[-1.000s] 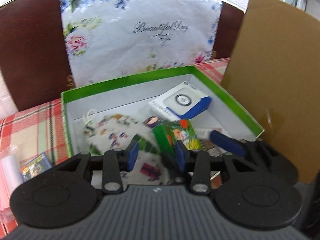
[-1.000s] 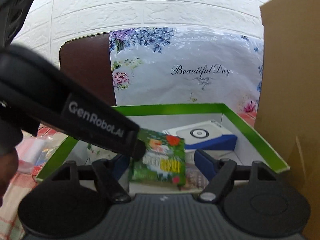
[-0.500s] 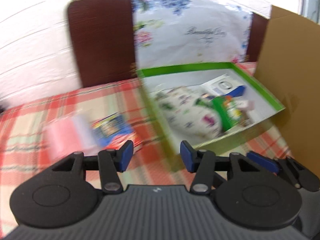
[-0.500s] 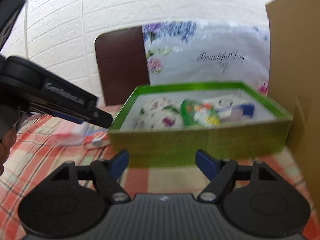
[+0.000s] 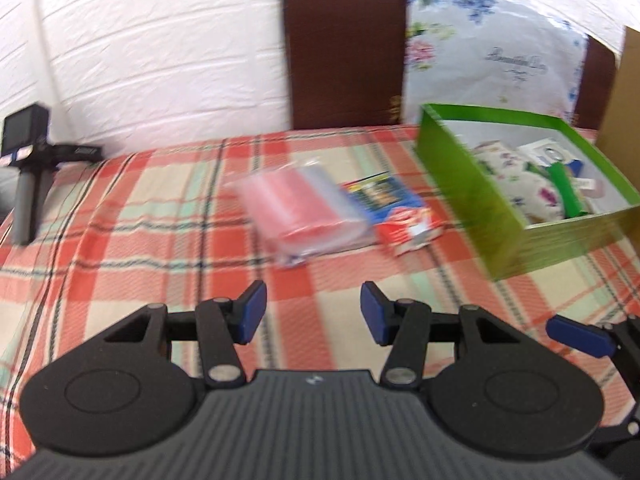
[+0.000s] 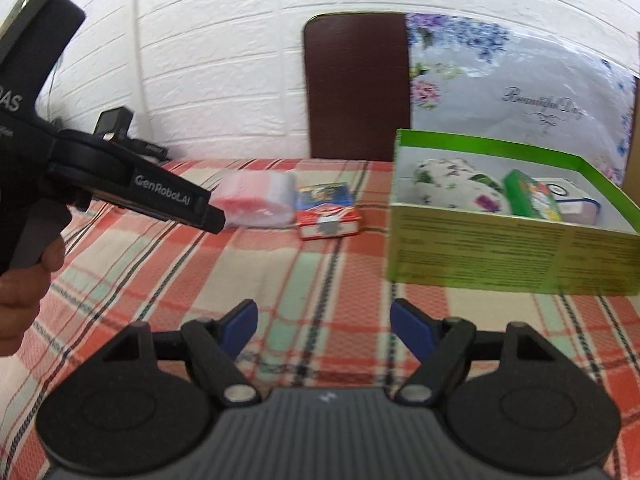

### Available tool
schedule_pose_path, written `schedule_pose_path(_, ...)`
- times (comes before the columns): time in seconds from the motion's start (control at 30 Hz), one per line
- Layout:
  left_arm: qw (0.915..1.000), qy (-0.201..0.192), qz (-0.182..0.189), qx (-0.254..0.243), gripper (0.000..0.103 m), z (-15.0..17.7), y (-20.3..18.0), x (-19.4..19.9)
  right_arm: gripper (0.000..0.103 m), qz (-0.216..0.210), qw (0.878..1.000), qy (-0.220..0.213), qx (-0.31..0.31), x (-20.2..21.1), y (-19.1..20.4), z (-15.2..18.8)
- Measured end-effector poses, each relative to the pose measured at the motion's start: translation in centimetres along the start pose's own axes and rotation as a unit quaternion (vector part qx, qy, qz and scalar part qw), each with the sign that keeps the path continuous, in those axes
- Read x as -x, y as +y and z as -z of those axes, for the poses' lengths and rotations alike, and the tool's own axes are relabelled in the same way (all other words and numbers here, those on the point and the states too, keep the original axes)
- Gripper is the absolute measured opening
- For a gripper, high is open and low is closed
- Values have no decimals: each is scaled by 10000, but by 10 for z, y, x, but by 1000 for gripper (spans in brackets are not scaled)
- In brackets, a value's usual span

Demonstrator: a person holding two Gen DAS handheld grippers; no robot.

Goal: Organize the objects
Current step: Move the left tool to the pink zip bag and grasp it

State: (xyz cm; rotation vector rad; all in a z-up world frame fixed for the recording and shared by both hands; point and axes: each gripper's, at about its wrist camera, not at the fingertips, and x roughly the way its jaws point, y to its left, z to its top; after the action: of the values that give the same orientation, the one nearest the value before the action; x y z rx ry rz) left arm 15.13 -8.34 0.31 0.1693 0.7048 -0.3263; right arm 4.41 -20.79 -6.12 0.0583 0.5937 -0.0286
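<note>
A green box (image 5: 460,176) (image 6: 480,256) stands on the right of the plaid tablecloth. It holds a floral pouch (image 6: 452,184), a green packet (image 6: 528,196) and a white and blue box (image 6: 576,200). A pink plastic bag (image 5: 296,208) (image 6: 256,200) and a red and blue card pack (image 5: 396,208) (image 6: 326,210) lie on the cloth left of the box. My left gripper (image 5: 310,312) is open and empty, pulled back from them. My right gripper (image 6: 324,324) is open and empty in front of the box. The left gripper body (image 6: 140,188) shows in the right wrist view.
A brown chair back (image 6: 356,84) and a floral bag (image 6: 520,88) stand behind the table. A cardboard panel (image 5: 628,80) rises at the right edge. A small camera on a stand (image 5: 28,152) sits at the far left. The plaid cloth (image 6: 280,272) covers the table.
Both grippers have pulled back from the green box and swung left. The green packet, near the left gripper a second ago, now lies in the box. The pink bag and card pack have come into view.
</note>
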Motion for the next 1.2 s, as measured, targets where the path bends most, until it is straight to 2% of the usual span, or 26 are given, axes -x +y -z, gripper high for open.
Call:
schedule_pose_path(0.3,9960,261,-474,717,54,24,68,-36,73,-73,9980,40,623,-32,31,-20)
schedule_pose_path(0.37,9953,79,-578,769,54,27,80,-37,73,-128,9976,37,684,-44,35,-31)
schedule_pose_path(0.47,9935,50,-645,936,55,24,97,-38,73,-237,9958,-54,880,-66,44,-48)
schedule_pose_path(0.53,9897,139,-385,1370,55,17,113,-36,73,-328,9944,-70,1001,-82,52,-57)
schedule_pose_path(0.63,9823,212,341,1830,55,0,126,-37,74,-580,9919,26,1129,-111,59,-70)
schedule_pose_path(0.7,9802,194,700,1843,63,-15,121,-45,77,-575,9930,212,1008,-131,59,-76)
schedule_pose_path(0.8,9800,162,926,1752,80,-34,104,-62,81,-571,9956,334,656,-151,49,-80)
schedule_pose_path(0.87,9794,196,1071,1700,81,-44,92,-77,84,-668,9957,369,529,-159,43,-80)
schedule_pose_path(0.97,9761,340,1246,1745,81,-55,81,-103,88,-698,9947,306,696,-166,44,-81)
schedule_pose_path(1.03,9714,496,1314,1917,78,-58,80,-118,93,-813,9939,298,677,-171,44,-84)
schedule_pose_path(1.07,9688,503,1381,1995,71,-58,80,-125,97,-890,9934,306,656,-174,44,-85)
schedule_pose_path(1.1,9685,418,1475,1965,53,-59,80,-127,97,-922,9932,309,646,-176,44,-86)
schedule_pose_path(1.13,9650,441,1633,2006,50,-58,80,-128,96,-906,9934,303,641,-178,45,-86)
schedule_pose_path(1.17,9600,486,1725,2154,45,-57,84,-129,93,-862,9937,311,645,-179,47,-86)
schedule_pose_path(1.2,9566,504,1779,2250,42,-56,87,-128,85,-788,9942,290,673,-179,49,-85)
